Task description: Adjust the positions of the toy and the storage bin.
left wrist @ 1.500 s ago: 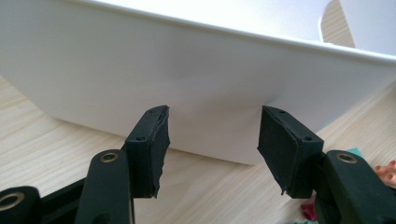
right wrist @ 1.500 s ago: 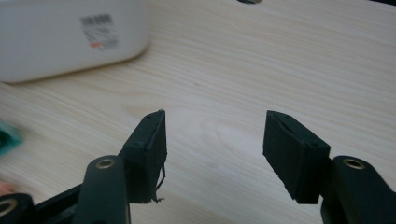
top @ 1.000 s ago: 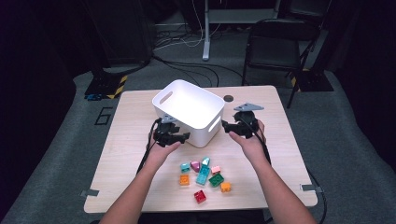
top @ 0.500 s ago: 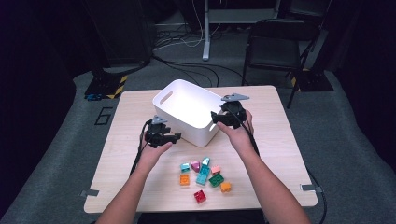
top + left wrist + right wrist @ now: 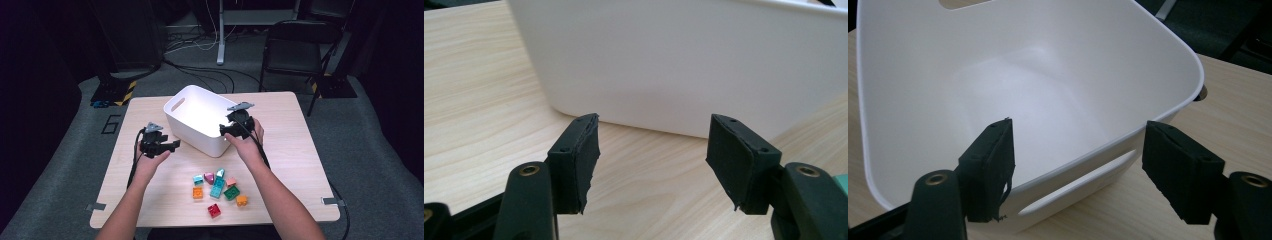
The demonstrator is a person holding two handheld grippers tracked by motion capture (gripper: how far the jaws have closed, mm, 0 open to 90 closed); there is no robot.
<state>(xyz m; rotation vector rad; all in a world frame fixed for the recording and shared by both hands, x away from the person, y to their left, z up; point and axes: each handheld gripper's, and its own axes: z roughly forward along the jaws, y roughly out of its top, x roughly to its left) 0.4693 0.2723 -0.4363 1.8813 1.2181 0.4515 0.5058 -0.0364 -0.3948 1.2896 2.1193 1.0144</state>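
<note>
A white plastic bin [image 5: 197,116] stands in the middle of the wooden table [image 5: 300,150]. Several coloured bricks [image 5: 218,188] lie loose in front of it. My left gripper [image 5: 172,146] hovers left of the bin, pointing at its outer wall [image 5: 684,65]. Its jaws have just been opening, and this gripper [image 5: 651,150] stands open with nothing between them. My right gripper [image 5: 226,130] is at the bin's near right corner. Its jaws have just been opening too, and it [image 5: 1078,165] straddles the rim by the handle slot [image 5: 1078,187], pads off the plastic. The bin [image 5: 1023,85] looks empty inside.
A black folding chair [image 5: 295,45] stands beyond the table's far right corner, with cables on the floor behind. A sliver of a teal brick [image 5: 841,179] shows at the right edge of the left gripper view. The table's edges lie close on every side.
Both hands have shifted left. My left gripper has drawn away from the bin's wall. My right gripper has come over the bin's near right corner. The bin and bricks stay put.
</note>
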